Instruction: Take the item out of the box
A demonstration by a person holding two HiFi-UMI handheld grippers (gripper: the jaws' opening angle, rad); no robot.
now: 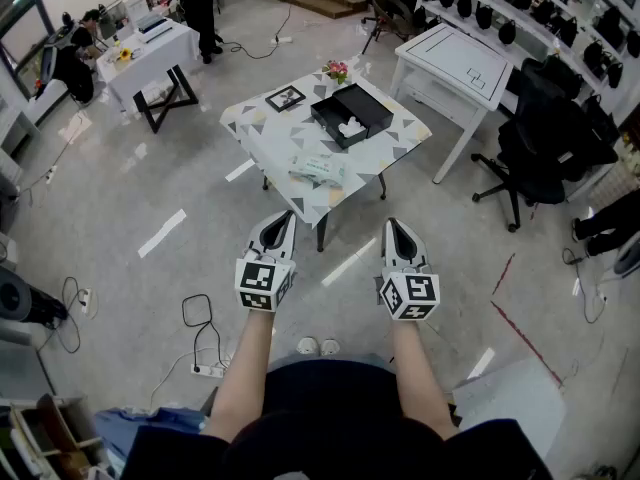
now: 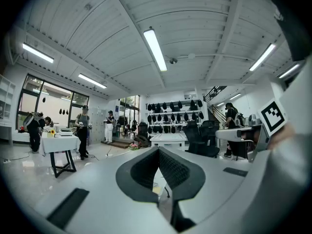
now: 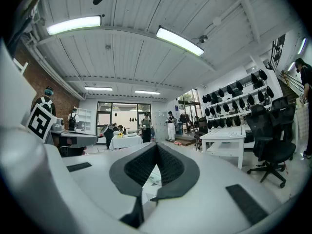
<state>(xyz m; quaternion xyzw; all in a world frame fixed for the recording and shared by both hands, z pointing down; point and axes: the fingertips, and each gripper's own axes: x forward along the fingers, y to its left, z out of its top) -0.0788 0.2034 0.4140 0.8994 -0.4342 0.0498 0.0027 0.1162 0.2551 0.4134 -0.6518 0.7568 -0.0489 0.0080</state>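
Observation:
An open black box (image 1: 351, 114) sits on the patterned table (image 1: 270, 138) with a white item (image 1: 350, 126) inside it. A pale wrapped packet (image 1: 318, 169) lies on the table nearer me. My left gripper (image 1: 285, 215) and right gripper (image 1: 392, 223) hover side by side over the floor, well short of the table's near edge, pointing toward it. Both have their jaws together with nothing between them; the left gripper (image 2: 158, 149) and right gripper (image 3: 156, 146) each show tips meeting.
A framed picture (image 1: 286, 97) and a small flower pot (image 1: 337, 70) stand on the table. A white desk (image 1: 452, 63) and black office chair (image 1: 535, 153) are to the right. Another table (image 1: 150, 50) with people stands far left. Cables and a power strip (image 1: 205, 370) lie on the floor.

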